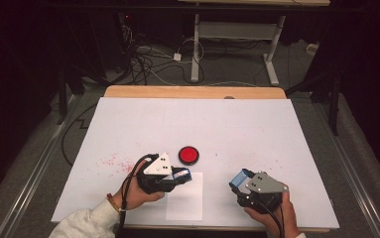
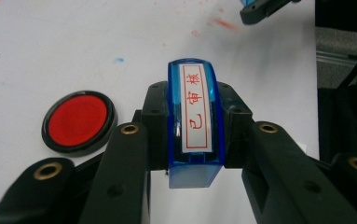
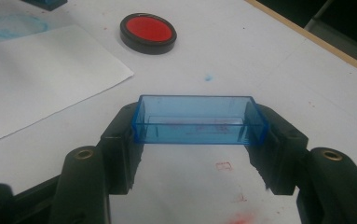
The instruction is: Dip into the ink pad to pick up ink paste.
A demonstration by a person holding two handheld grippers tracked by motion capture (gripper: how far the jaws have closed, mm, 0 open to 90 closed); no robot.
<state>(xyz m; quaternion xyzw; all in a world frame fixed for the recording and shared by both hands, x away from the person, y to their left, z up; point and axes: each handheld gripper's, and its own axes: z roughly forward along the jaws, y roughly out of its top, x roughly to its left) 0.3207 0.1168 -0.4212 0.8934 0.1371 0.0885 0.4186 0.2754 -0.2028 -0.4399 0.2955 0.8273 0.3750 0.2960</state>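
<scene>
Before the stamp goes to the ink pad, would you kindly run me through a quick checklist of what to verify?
1. Stamp held firmly: ok. The left gripper has its jaws closed on both sides of the blue stamp.
2. Cap off the stamp: ok. The right gripper holds the clear blue cap apart from it.
3. Ink pad open: ok. The round red ink pad lies uncovered, red surface showing.
4. Way to the pad free: ok. Nothing lies between stamp and pad in the left gripper view.
5. Paper in place: ok. The white sheet lies flat near the left gripper.
6. Stamp face clean: cannot tell. It faces away from the cameras.
</scene>
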